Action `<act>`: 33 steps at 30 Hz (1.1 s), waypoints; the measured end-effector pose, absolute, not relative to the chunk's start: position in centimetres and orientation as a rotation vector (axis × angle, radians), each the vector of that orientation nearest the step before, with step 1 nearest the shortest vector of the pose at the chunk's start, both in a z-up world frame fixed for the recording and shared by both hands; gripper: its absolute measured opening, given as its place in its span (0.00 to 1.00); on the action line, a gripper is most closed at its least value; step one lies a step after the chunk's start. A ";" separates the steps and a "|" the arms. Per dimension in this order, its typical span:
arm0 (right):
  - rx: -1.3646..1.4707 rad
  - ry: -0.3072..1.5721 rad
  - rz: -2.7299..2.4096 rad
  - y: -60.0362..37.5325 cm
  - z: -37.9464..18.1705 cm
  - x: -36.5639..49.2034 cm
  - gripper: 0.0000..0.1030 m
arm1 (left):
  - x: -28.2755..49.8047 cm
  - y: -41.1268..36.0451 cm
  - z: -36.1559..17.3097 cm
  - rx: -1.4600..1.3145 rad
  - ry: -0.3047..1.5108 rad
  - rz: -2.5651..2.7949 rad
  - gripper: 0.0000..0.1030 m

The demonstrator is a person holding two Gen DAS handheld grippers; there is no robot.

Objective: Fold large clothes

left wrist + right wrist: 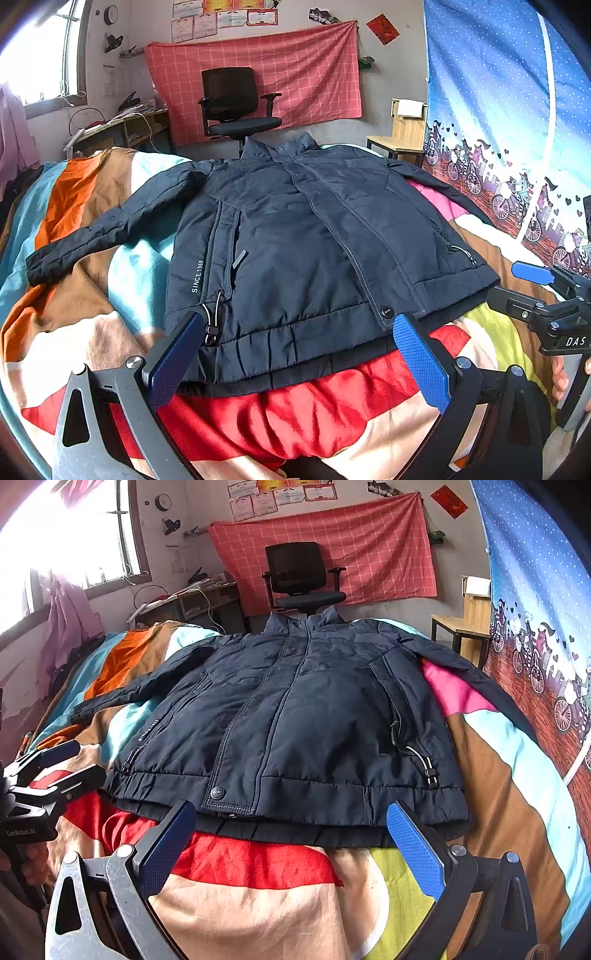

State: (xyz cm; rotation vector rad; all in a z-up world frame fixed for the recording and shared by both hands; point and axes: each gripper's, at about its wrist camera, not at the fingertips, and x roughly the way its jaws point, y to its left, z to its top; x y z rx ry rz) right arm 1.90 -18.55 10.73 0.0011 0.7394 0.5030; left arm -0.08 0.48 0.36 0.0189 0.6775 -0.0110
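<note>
Jacket point(295, 236) lies face up and spread flat on the bed point(92, 332), collar away from you, hem just ahead of both claws. Left claw point(299, 336): spread wide, holding nothing, tips hovering at the hem. Right claw point(291, 823): likewise wide and empty, tips at the hem on its side.

Handling, as a judgement: padded shell fabric, soft and bulky, probably light for its size but slick; expect it to slide and spring back rather than hold a crease. Pinch thick seamed parts. The ribbed hem band directly ahead of your tips is the firmest grip; cuffs second.

Left sleeve point(99, 229) stretches out well off to the left of your left claw, cuff free on the bedcover. Right sleeve point(461, 664) runs off to the right, far end hard to see.

Watch the drawcord toggle point(210, 328) just beside the left claw's left tip, and another point(430, 771) ahead of the right claw's right tip: snag risks. Office chair point(236, 107) and wooden stool point(402, 136) stand well beyond the collar, not in the way.
</note>
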 end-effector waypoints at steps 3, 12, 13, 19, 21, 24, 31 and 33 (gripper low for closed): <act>0.002 0.741 0.500 -18.4 10.8 1.8 1.00 | -0.2 0.4 0.5 0.019 0.676 -0.011 0.98; 0.001 0.740 0.500 -18.5 10.8 1.8 1.00 | -0.4 0.5 0.9 0.018 0.673 -0.011 0.98; 0.002 0.741 0.502 -18.4 10.8 1.8 1.00 | -0.3 0.5 0.7 0.018 0.674 -0.010 0.98; 0.001 0.741 0.502 -18.4 10.8 1.8 1.00 | -0.3 0.5 0.7 0.019 0.674 -0.010 0.98; 0.002 0.741 0.501 -18.5 10.8 1.8 1.00 | -0.4 0.5 0.8 0.019 0.674 -0.009 0.98; 0.002 0.741 0.501 -18.4 10.8 1.8 1.00 | -0.4 0.5 0.7 0.020 0.674 -0.010 0.98; 0.002 0.741 0.500 -18.4 10.8 1.8 1.00 | -0.3 0.5 0.6 0.020 0.674 -0.008 0.98; 0.001 0.741 0.501 -18.4 10.9 1.8 1.00 | -0.2 0.6 0.6 0.019 0.673 -0.010 0.98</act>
